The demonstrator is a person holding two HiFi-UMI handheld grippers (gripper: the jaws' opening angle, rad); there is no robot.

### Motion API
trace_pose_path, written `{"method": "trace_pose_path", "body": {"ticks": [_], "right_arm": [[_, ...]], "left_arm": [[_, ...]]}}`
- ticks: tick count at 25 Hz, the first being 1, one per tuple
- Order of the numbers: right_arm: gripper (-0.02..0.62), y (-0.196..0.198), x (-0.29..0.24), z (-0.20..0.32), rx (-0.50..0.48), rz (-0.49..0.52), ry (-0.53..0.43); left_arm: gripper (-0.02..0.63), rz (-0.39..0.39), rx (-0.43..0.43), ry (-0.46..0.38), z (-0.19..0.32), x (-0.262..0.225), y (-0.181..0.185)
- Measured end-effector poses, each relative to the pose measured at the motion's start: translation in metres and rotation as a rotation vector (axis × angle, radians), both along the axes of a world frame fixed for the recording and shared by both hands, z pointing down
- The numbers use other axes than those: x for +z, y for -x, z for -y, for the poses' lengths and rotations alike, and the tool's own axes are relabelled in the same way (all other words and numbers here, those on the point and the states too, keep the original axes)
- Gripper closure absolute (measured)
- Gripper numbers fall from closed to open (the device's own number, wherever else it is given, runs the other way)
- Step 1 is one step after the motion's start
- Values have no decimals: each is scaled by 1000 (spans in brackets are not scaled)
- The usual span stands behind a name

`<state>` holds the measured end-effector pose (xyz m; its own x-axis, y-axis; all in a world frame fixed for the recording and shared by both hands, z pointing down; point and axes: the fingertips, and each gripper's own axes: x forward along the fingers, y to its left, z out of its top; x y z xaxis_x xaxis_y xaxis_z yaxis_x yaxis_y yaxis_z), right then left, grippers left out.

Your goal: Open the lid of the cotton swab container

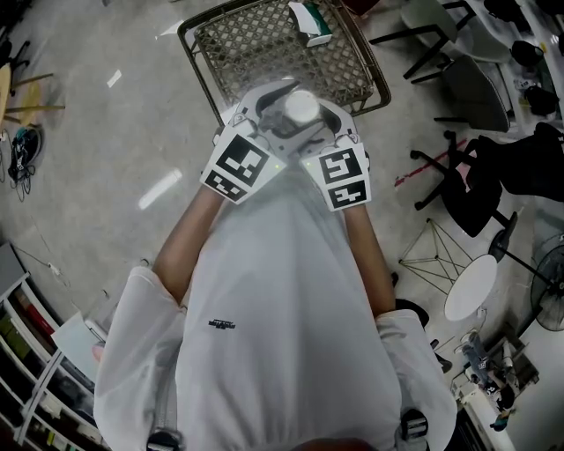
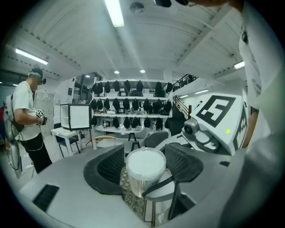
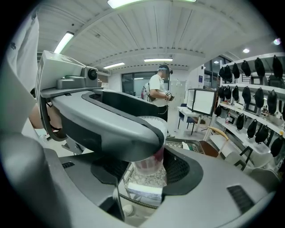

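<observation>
I hold a clear round cotton swab container (image 1: 300, 107) with a white top up in front of the body, between both grippers. In the left gripper view its white top (image 2: 144, 162) stands between the left gripper's (image 2: 144, 165) wide-spread mesh pads (image 2: 109, 167), with thin gaps on both sides. In the right gripper view the clear body (image 3: 149, 165) sits between the right gripper's (image 3: 147, 171) pads, which grip it lower down. One left finger (image 3: 116, 129) crosses in front and hides the top there. In the head view the left gripper (image 1: 280, 110) and right gripper (image 1: 310, 123) meet at the container.
A wire basket (image 1: 264, 53) with a white and green box (image 1: 310, 22) stands on the floor beneath the grippers. Office chairs (image 1: 467, 79) and a small round table (image 1: 471, 286) stand to the right. Another person (image 2: 29, 116) stands farther back, near shelves of dark caps (image 2: 129, 107).
</observation>
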<state>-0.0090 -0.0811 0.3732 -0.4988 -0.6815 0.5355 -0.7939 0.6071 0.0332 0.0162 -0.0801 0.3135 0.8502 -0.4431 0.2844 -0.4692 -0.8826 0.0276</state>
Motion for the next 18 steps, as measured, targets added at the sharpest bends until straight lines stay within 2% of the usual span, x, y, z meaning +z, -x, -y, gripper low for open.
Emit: {"method": "trace_pose_path", "body": {"ticks": [8,18], "right_arm": [[365,1,-2,-1,-5,0,0],[370,-2,-9,-3,-15,5,-41]], "left_arm": [[337,37,8,-23,-3,1,-2],[345,-66,30,84,-4,-12,-1]]}}
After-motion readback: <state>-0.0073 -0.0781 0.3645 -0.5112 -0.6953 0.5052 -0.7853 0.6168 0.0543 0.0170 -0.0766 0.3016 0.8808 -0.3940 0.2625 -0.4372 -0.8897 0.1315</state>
